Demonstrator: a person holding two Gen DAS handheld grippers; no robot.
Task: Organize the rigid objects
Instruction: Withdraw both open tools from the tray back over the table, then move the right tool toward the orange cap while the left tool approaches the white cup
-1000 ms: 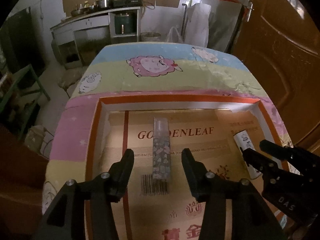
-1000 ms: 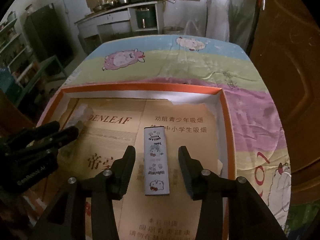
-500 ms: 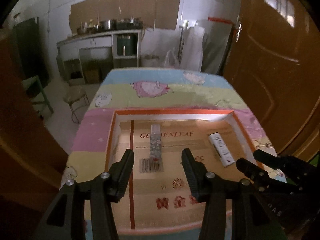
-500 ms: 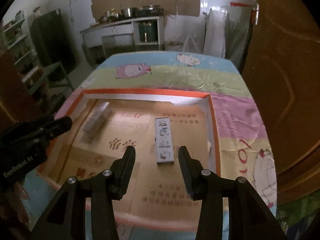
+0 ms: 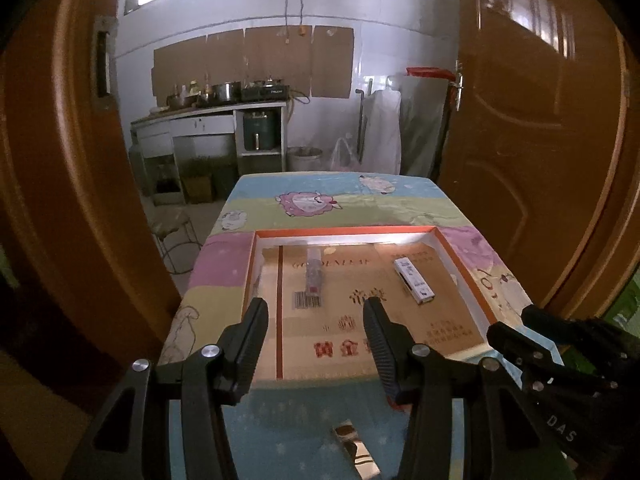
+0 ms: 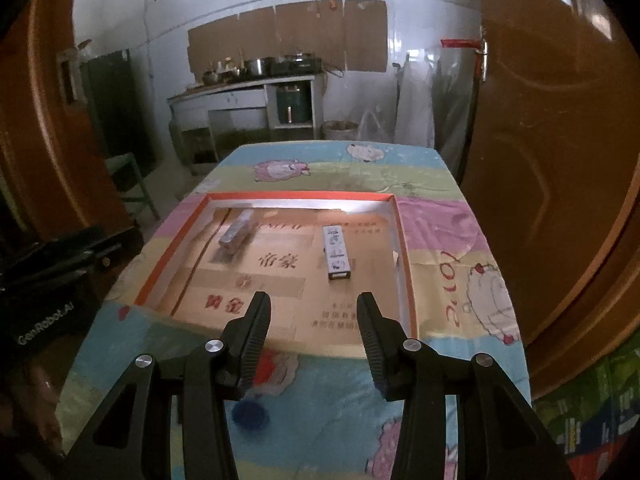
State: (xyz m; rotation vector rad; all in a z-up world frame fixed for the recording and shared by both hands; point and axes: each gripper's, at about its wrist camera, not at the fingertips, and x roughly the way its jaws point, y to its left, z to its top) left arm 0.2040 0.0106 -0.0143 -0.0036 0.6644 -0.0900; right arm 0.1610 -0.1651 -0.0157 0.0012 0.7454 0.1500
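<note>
A shallow orange-rimmed cardboard tray (image 5: 460, 258) (image 6: 404, 240) lies on a table with a cartoon sheep cloth. In it lie a clear patterned box (image 5: 314, 276) (image 6: 236, 232) on the left and a white printed box (image 5: 414, 280) (image 6: 337, 254) on the right. My left gripper (image 5: 316, 310) is open and empty, held above the tray's near edge. My right gripper (image 6: 312, 306) is open and empty, also back from the tray; it shows at the right of the left wrist view (image 5: 560, 344). A small shiny object (image 5: 356, 446) lies on the cloth below the left gripper.
Brown wooden doors (image 5: 540, 140) stand on both sides of the table. A counter with pots (image 5: 224, 96) and a green appliance (image 5: 260, 130) stand at the far wall. A blue round spot (image 6: 248, 416) shows on the cloth near the right gripper.
Both grippers have pulled back and up from the tray, so both boxes look smaller and farther. The boxes have not moved.
</note>
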